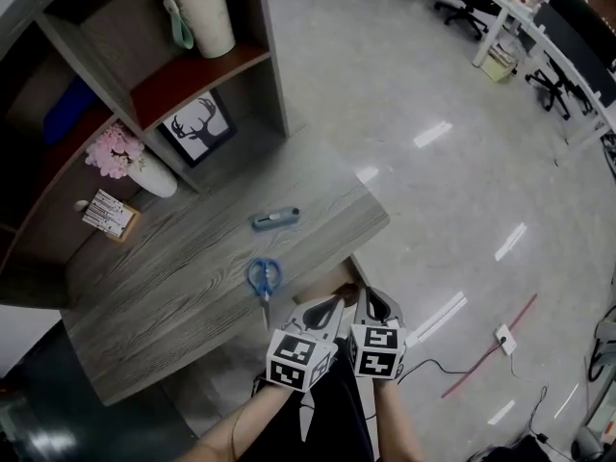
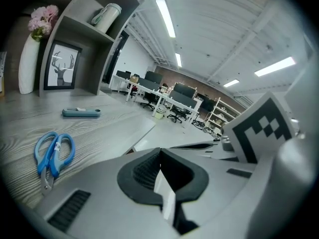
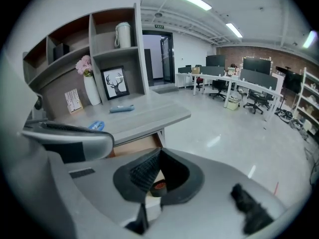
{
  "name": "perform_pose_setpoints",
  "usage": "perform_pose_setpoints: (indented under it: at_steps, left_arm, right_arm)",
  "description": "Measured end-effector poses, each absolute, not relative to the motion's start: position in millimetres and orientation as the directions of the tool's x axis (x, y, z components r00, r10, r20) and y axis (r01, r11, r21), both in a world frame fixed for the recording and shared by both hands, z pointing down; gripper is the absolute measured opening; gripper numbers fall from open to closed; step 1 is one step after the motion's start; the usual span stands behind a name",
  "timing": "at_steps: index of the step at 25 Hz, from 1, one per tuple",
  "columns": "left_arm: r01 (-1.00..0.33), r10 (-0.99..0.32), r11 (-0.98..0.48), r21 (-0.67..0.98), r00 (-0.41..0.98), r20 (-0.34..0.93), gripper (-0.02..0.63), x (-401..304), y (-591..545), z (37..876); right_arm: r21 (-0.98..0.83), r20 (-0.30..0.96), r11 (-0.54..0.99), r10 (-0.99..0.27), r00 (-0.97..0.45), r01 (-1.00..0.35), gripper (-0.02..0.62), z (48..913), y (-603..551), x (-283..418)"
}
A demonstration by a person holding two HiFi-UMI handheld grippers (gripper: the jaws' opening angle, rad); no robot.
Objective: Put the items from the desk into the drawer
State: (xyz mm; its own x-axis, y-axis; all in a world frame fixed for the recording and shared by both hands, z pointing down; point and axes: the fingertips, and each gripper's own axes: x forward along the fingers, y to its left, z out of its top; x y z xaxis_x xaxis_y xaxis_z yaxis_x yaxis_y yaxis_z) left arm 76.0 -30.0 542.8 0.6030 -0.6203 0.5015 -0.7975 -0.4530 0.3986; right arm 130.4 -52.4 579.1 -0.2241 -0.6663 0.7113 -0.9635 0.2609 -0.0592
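Both grippers hung close together at the near edge of the desk point(image 1: 173, 287), marker cubes toward the person. Left gripper point(image 1: 330, 306) had its jaws pressed together, tips meeting, nothing between them. Right gripper point(image 1: 370, 301) was likewise closed tip to tip and held nothing; through the loop behind its tips a small dark roll point(image 3: 157, 185) showed on a pale surface, and I could not tell whether it lay in the drawer. The drawer point(image 3: 134, 146) stood pulled out a little under the desk's near edge, its brown inside showing.

Blue-handled scissors point(image 1: 263, 279) lay flat on the desk just beyond the left gripper, blades toward the person. A blue knife point(image 1: 276, 219) lay further back, apart from the scissors, near the middle of the top. Neither gripper touched either one.

At the back a shelf unit point(image 1: 274, 75) stood on the desk, with a deer picture point(image 1: 199, 127) in its lower bay, a pale cup point(image 1: 202, 12) above it, and a white vase point(image 1: 154, 176) of pink flowers beside the picture.
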Motion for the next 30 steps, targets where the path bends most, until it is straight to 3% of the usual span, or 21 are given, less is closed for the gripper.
perform_pose_setpoints:
  at_steps: [30]
  left_arm:
    - [-0.811,-0.705,-0.491,0.320,0.585,0.402,0.009,49,-5,440]
  right_arm:
    - [-0.022,0.547,0.313,-0.791,-0.273,-0.950,0.009,448,-36,104]
